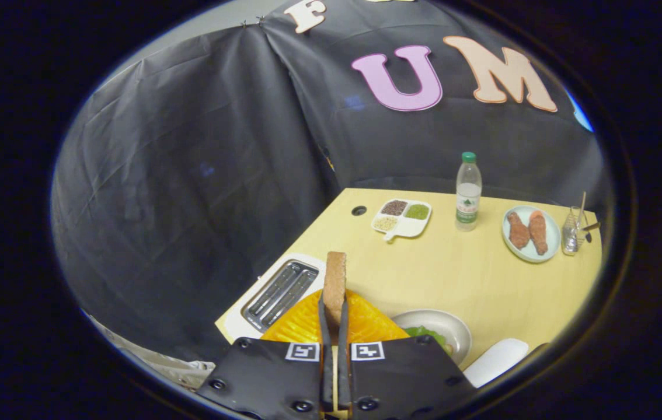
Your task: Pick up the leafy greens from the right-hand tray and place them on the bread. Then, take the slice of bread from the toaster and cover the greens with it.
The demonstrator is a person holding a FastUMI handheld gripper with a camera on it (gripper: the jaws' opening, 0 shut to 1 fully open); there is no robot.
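Gripper view | gripper [334, 318] clamped on upright brown bread slice [334, 286] | lay flat over greens [426, 334] in grey bowl [458, 326] ahead-right.

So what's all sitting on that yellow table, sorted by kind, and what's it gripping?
Dishes: 4 (white divided grain dish, pale plate of two reddish pieces, round plate of leafy greens, orange ribbed plate)
Bottles: 1 (clear, green-capped)
Toasters: 1 (white)
Glass holders: 1
Bread slices: 1 (brown, clamped in gripper)
Total: 8

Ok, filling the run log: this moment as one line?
gripper shut on bread slice | slice upright, lifted above orange plate | toaster slots empty | greens on plate
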